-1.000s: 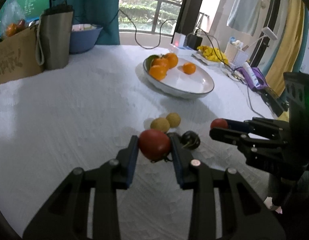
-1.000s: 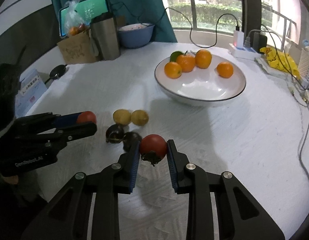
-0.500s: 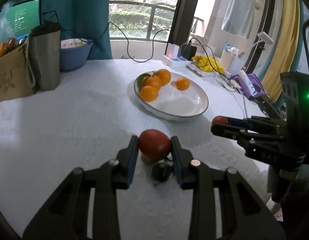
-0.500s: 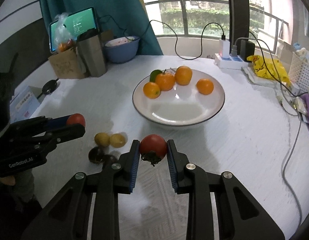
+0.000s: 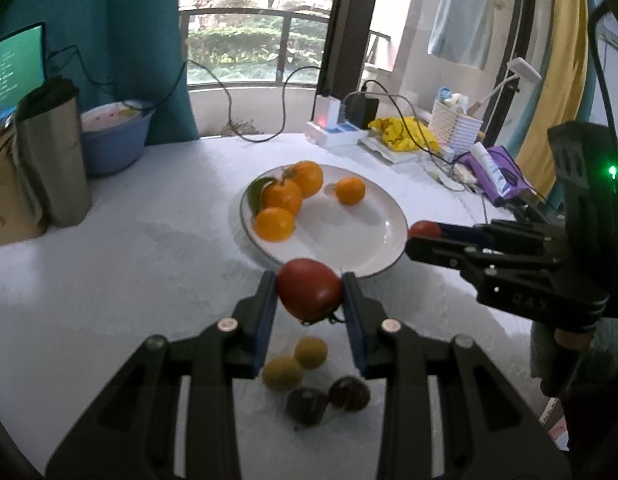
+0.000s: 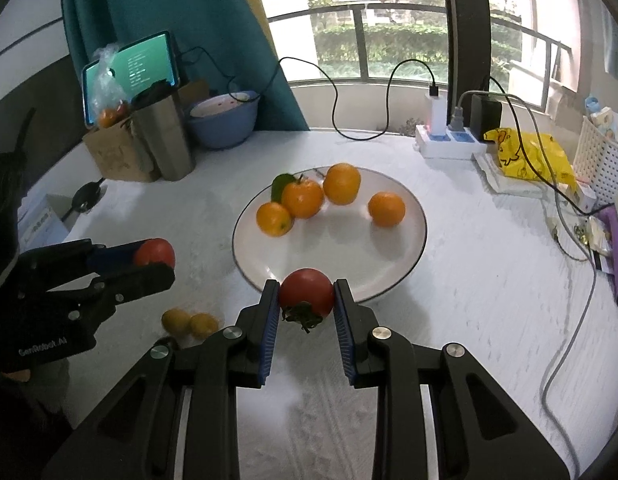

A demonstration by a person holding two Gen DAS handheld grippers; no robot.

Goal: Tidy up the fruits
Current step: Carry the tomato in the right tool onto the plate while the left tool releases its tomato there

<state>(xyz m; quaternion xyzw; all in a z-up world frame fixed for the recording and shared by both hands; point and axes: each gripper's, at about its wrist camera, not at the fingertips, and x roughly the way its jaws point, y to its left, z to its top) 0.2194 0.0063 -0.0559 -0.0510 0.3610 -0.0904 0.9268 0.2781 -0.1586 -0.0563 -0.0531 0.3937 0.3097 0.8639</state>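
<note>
Each black gripper (image 5: 310, 300) has blue pads (image 6: 270, 330), silver screws (image 6: 233, 333), perhaps a green light.

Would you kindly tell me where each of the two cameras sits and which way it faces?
Left wrist view: sits behind the left tongs, looking down along them at the plate of oranges; its tongs grip a tomato, and the right tongs enter from the right.
Right wrist view: sits behind the right tongs, facing the plate; its tongs grip another tomato, and the left tongs enter from the left.
Shared: plate, oranges, both tomatoes, yellow fruits, window.
</note>
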